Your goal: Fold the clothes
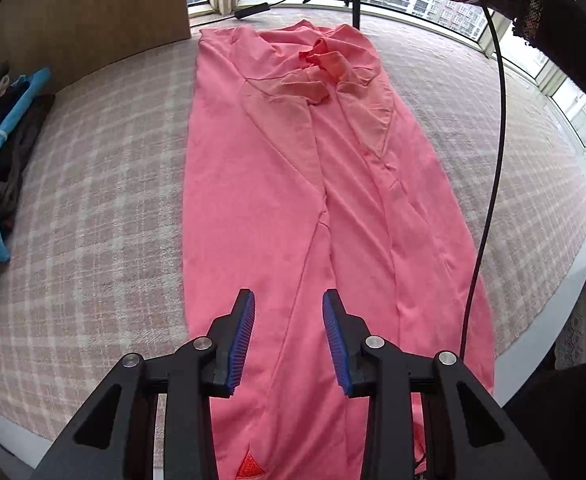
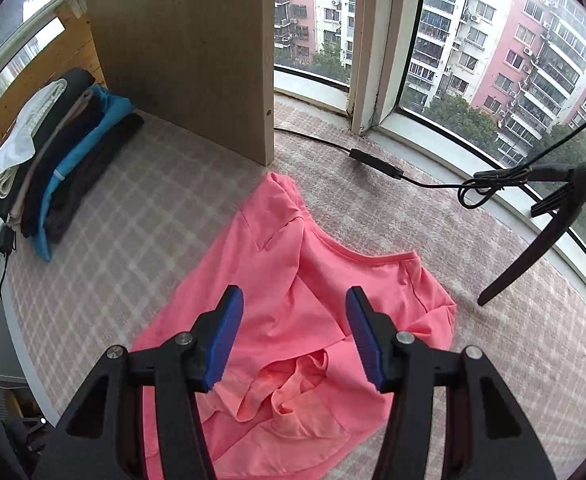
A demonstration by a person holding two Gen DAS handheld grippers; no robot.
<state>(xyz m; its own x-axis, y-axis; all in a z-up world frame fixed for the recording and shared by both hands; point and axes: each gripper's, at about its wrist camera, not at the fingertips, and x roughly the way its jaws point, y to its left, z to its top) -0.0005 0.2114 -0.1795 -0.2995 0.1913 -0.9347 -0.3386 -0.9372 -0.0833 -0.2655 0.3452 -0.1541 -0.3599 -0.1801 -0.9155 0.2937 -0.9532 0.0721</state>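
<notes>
My left gripper (image 1: 289,336): jaws standing apart, pinching nothing, hanging over the shirt's near end.
My right gripper (image 2: 295,340): jaws spread wider (also empty), hovering above the collar end.
Pink shirt (image 1: 277,184): lying lengthwise on the checked cover (image 1: 93,200), sleeves folded inward.

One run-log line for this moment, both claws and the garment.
left claw: open, empty | right claw: open, empty | pink knit shirt: flat on checked cloth, sleeves folded inward

Right gripper (image 2: 293,340) open above pink garment (image 2: 293,280), folded clothes stack (image 2: 57,160) left
</notes>
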